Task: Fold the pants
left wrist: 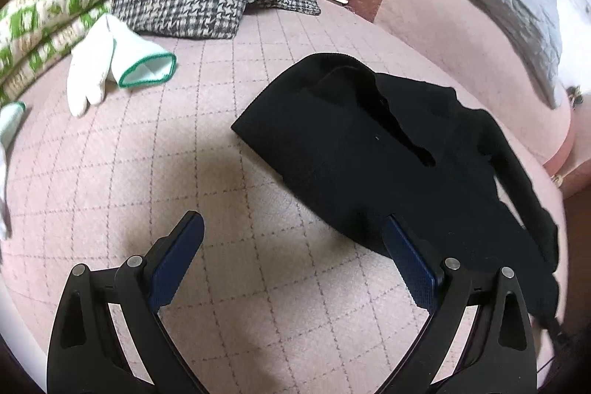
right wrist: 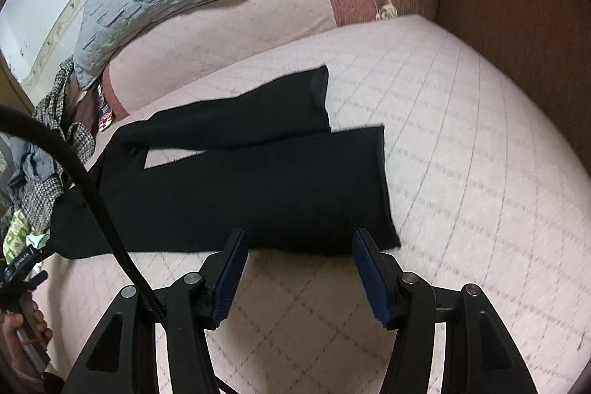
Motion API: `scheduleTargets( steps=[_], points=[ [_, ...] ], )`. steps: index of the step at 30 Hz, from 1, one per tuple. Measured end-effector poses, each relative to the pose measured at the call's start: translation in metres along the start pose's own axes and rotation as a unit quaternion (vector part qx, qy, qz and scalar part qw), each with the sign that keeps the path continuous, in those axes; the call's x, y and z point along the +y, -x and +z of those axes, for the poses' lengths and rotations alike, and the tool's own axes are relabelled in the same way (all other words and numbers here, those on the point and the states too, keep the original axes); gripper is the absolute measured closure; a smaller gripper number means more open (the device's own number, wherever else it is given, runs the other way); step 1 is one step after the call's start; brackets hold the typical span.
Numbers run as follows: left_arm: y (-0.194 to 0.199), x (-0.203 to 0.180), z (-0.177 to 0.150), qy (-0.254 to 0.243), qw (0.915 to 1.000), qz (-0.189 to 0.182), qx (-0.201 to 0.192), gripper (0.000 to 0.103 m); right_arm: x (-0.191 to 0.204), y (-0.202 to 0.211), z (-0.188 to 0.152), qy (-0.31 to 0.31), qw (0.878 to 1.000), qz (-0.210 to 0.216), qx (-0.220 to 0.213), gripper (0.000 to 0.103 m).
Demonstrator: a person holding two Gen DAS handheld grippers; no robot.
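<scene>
On the pink quilted bed (right wrist: 461, 120), black pants (right wrist: 258, 187) lie flat; left tongs (left wrist: 293, 239) and right tongs (right wrist: 299, 246) both spread, empty.

Black pants (left wrist: 369, 150) are laid flat on a pink quilted cover. In the left wrist view they are seen at centre right of the frame, waistband toward upper centre, fly open, legs trailing off to the lower right. In the right wrist view the pants (right wrist: 258, 180) are spread across the middle of the frame, waist at left, both legs extended to the right. The upper leg is angled slightly away, a narrow gap shown near the crotch. Unfolded.
</scene>
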State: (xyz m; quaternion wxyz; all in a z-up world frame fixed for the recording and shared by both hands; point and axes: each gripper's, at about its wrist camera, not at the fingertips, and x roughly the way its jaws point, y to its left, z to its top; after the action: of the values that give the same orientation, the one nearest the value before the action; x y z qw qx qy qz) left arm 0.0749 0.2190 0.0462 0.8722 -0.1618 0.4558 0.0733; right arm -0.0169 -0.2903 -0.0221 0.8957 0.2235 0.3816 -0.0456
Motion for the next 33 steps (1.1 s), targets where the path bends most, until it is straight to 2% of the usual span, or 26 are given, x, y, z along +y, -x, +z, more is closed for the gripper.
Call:
scheduleTargets(
  steps=[7, 9, 15, 16, 17, 18, 19, 20, 21, 22, 23, 25, 27, 30, 33],
  points=[
    [-0.021, 0.0, 0.002, 0.012, 0.9994, 0.02, 0.027, 0.005, -0.023, -0.001, -0.004, -0.056, 0.998, 0.009, 0.01, 0.045],
    [-0.025, -0.008, 0.004, 0.0, 0.9993, 0.032, 0.016, 0.005, -0.028, -0.008, -0.002, -0.069, 0.997, 0.017, 0.008, 0.044],
    [-0.046, -0.031, 0.014, -0.042, 0.9972, 0.058, 0.021, 0.005, -0.028, -0.023, 0.012, -0.073, 0.997, 0.022, -0.026, 0.042],
    [-0.05, -0.035, 0.017, -0.051, 0.9973, 0.049, 0.023, 0.005, -0.028, -0.025, 0.013, -0.074, 0.996, 0.028, -0.032, 0.045],
    [-0.051, -0.037, 0.019, -0.055, 0.9975, 0.038, 0.022, 0.006, -0.027, -0.027, 0.015, -0.074, 0.996, 0.04, -0.035, 0.062],
    [-0.051, -0.038, 0.021, -0.056, 0.9979, 0.024, 0.02, 0.009, -0.027, -0.032, 0.016, -0.075, 0.995, 0.053, -0.028, 0.073],
    [-0.05, -0.038, 0.022, -0.055, 0.9983, 0.008, 0.016, 0.026, -0.026, -0.033, 0.018, -0.076, 0.995, 0.054, -0.025, 0.083],
    [-0.049, -0.038, 0.022, -0.057, 0.9983, -0.006, 0.012, 0.056, -0.026, -0.033, 0.019, -0.077, 0.995, 0.055, -0.028, 0.087],
    [-0.046, -0.039, 0.023, -0.06, 0.9979, -0.023, 0.011, 0.07, -0.027, -0.031, 0.02, -0.077, 0.995, 0.059, -0.031, 0.09],
    [-0.045, -0.041, 0.023, -0.061, 0.9968, -0.047, 0.023, 0.09, -0.028, -0.027, 0.021, -0.079, 0.994, 0.063, -0.032, 0.097],
    [-0.044, -0.043, 0.023, -0.06, 0.9962, -0.057, 0.028, 0.093, -0.03, -0.021, 0.021, -0.083, 0.993, 0.07, -0.035, 0.098],
    [-0.035, -0.046, 0.022, -0.074, 0.9957, -0.054, 0.017, 0.094, -0.032, -0.009, 0.022, -0.083, 0.992, 0.082, -0.042, 0.098],
    [-0.023, -0.043, 0.022, -0.072, 0.995, -0.067, 0.014, 0.095, -0.029, 0.006, 0.022, -0.073, 0.992, 0.09, -0.046, 0.098],
    [0.004, -0.037, 0.016, -0.076, 0.9919, -0.101, 0.011, 0.095, -0.017, 0.033, 0.017, -0.042, 0.993, 0.101, -0.048, 0.099],
    [0.032, -0.035, 0.003, -0.102, 0.9891, -0.105, 0.008, 0.095, -0.013, 0.062, 0.007, -0.03, 0.992, 0.107, -0.055, 0.099]
  ],
)
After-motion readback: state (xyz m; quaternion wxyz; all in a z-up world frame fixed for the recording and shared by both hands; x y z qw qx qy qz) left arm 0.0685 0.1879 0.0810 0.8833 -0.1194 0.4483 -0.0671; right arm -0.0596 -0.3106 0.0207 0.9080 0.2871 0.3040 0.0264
